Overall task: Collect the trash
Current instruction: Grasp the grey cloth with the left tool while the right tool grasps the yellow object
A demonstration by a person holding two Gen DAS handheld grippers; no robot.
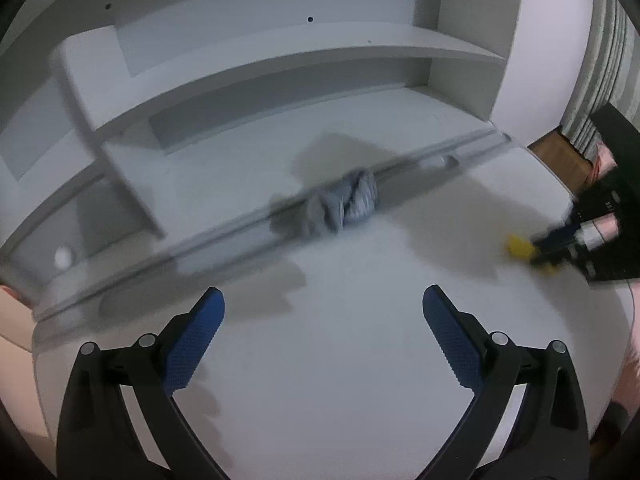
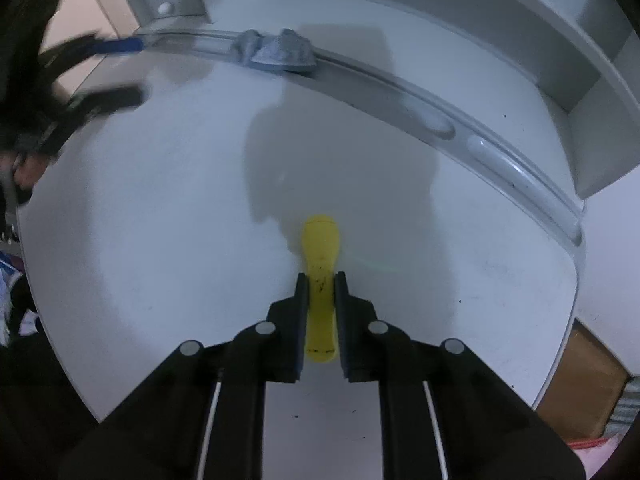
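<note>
A yellow, bottle-shaped piece of trash (image 2: pixel 320 248) lies on the white desk (image 2: pixel 160 220). My right gripper (image 2: pixel 321 280) is shut on its narrow middle, both pads pressing its sides. The left wrist view catches that same yellow piece (image 1: pixel 518 245) at the far right, blurred, with the right gripper (image 1: pixel 554 246) on it. My left gripper (image 1: pixel 323 304) hangs open over bare desk (image 1: pixel 340 360), nothing between its blue pads (image 1: pixel 196 340). A crumpled grey wad (image 1: pixel 344 202) sits in the groove at the desk's back, also visible in the right wrist view as the grey wad (image 2: pixel 276 52).
White shelves (image 1: pixel 280 52) rise behind the desk. A long groove (image 2: pixel 460 128) runs along the desk's back. A small white ball (image 1: pixel 63 258) lies in a left cubby. Wooden floor (image 1: pixel 560 152) and a cardboard box (image 2: pixel 580 384) lie beyond the right edge.
</note>
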